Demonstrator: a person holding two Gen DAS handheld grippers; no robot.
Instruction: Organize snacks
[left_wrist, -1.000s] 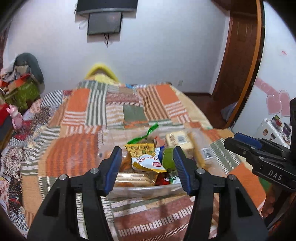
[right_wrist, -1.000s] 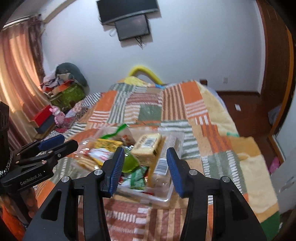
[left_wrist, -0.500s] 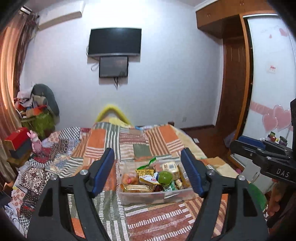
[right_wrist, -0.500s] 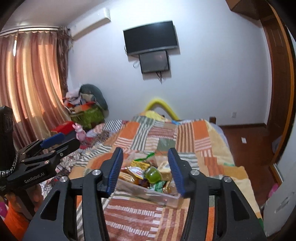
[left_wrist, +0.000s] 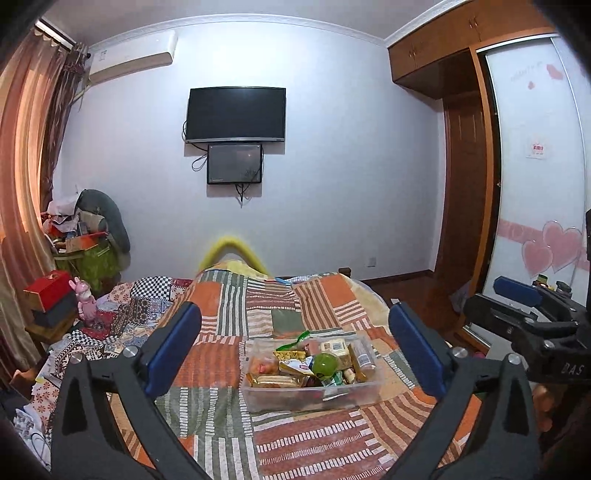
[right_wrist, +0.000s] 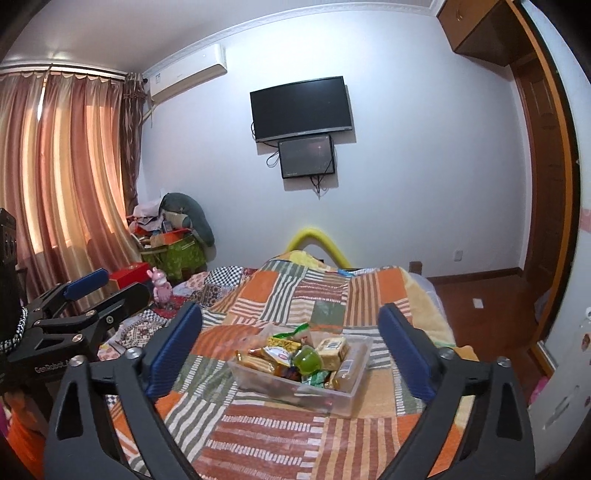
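Both tongs (left_wrist: 295, 347) raised, opening, apparently empty.

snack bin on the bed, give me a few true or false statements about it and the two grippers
1. The clear snack bin rests on the patchwork blanket. True.
2. The left gripper grips the bin's rim. False: its jaws are opening, wide apart, with nothing held and the bin lying farther off.
3. A round green item lies among the packets in the bin. True.
4. The bin has a lid on it. False: its top is open and the snacks show.
5. The right gripper holds a snack packet. False: its jaws are opening and nothing is held between them.
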